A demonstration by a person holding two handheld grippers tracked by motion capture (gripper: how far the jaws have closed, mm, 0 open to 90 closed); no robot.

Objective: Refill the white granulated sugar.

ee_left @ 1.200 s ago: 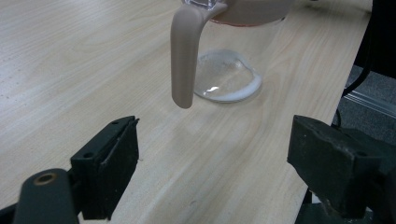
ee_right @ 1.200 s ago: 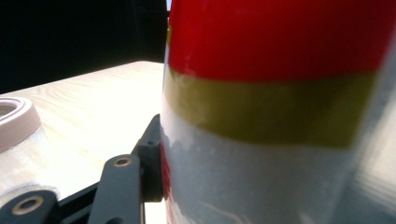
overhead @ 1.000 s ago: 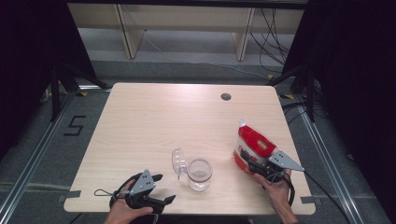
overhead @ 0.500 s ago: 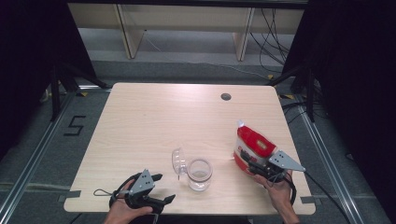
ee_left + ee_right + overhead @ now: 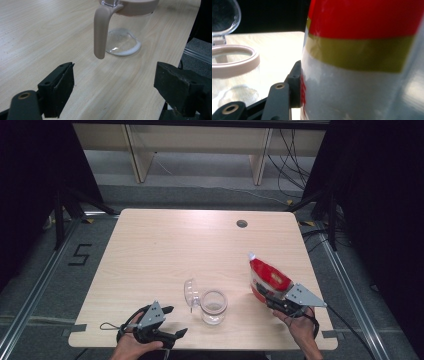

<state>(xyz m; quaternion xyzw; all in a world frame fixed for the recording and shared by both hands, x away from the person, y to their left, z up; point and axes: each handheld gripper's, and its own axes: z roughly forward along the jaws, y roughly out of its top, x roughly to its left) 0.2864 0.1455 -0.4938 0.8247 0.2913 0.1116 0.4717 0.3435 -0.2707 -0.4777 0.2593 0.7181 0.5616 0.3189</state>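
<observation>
A clear glass jar (image 5: 214,306) with a beige rim and handle stands near the table's front edge, its clear lid (image 5: 190,292) flipped open to the left. A little white residue lies in its bottom (image 5: 122,45). My left gripper (image 5: 172,322) is open at the front left, its jaws pointing at the jar's handle (image 5: 101,30) from a short way off. My right gripper (image 5: 267,297) is shut on a red, yellow and white pouch (image 5: 267,276), held tilted to the right of the jar. The pouch (image 5: 362,60) looms close in the right gripper view, with the jar (image 5: 234,70) at left.
The light wooden table (image 5: 165,250) has a round cable hole (image 5: 242,223) near its far edge. Dark floor, metal rails and wooden shelf legs surround it. A floor marking "5" (image 5: 80,255) lies to the left.
The pouch in my right gripper has shifted slightly toward the jar. The left gripper has barely moved.
</observation>
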